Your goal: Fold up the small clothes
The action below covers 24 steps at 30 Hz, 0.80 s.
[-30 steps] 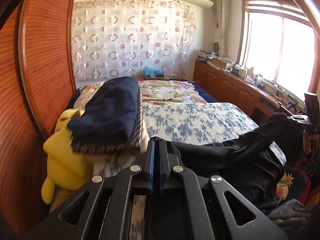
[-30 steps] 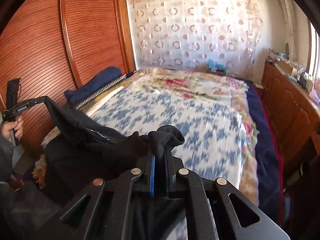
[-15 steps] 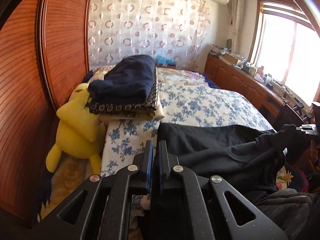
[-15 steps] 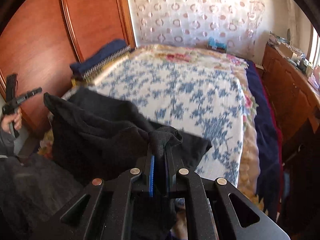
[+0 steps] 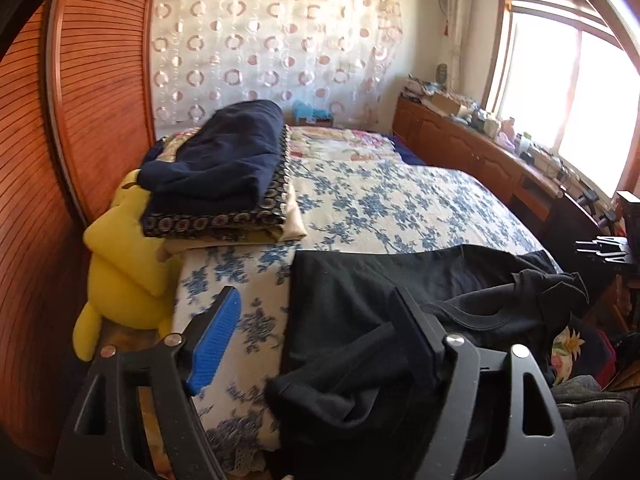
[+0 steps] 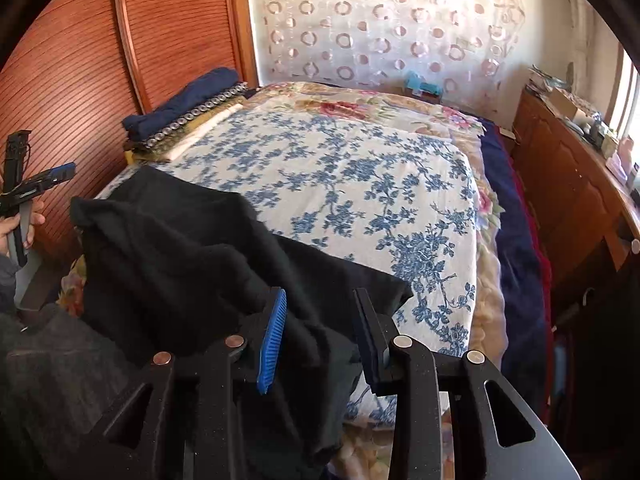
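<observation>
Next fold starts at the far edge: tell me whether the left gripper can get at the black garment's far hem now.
Probably yes. The left gripper is opening with cloth lying loose between its fingers, and the black garment lies flat ahead with nothing on it.

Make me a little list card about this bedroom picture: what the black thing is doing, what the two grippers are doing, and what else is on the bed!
black garment: lying rumpled on the near end of the bed
bed cover: white with blue flowers
left gripper: jaws opening, garment edge between them, not pinched
right gripper: jaws opening, cloth between them, pads not pressing
folded pile: navy cloth on top, left side of bed
yellow plush toy: beside the pile
</observation>
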Available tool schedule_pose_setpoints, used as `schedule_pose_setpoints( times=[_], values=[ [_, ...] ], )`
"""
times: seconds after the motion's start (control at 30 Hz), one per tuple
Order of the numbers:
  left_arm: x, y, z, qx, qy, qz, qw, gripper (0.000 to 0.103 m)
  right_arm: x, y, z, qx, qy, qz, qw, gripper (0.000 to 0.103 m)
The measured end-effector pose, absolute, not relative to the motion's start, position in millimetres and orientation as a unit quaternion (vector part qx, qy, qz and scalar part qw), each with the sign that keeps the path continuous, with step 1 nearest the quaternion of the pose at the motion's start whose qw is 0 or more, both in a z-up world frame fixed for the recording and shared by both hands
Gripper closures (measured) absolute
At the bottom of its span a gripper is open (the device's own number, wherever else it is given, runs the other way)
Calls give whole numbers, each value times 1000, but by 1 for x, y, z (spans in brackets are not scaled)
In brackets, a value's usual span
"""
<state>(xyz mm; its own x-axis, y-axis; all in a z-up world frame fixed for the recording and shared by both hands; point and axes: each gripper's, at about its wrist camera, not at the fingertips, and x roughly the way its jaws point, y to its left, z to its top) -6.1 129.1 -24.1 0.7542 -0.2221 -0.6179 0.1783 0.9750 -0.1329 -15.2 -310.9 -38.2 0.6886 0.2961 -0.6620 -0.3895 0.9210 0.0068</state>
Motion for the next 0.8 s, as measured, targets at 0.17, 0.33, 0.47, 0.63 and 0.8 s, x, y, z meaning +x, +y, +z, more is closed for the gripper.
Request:
schedule_pose_setpoints(
  times=[0.17,0.33,0.47,0.63,0.8],
  values=[
    [20,110,-33,-13,351,-125,928,25,23,-316,-65,-55,370,157,914,68],
    [39,98,-37,0,363,-128,923,25,59,-329,-93,-23,395,114,911,68],
    [48,93,-42,5,370,-128,920,25,74,-329,-103,3,400,112,910,67],
    [63,90,-48,9,380,-125,916,25,79,-324,-107,11,395,115,912,67],
    [74,93,-55,4,390,-120,913,25,69,-323,-97,15,356,166,919,96]
  ],
)
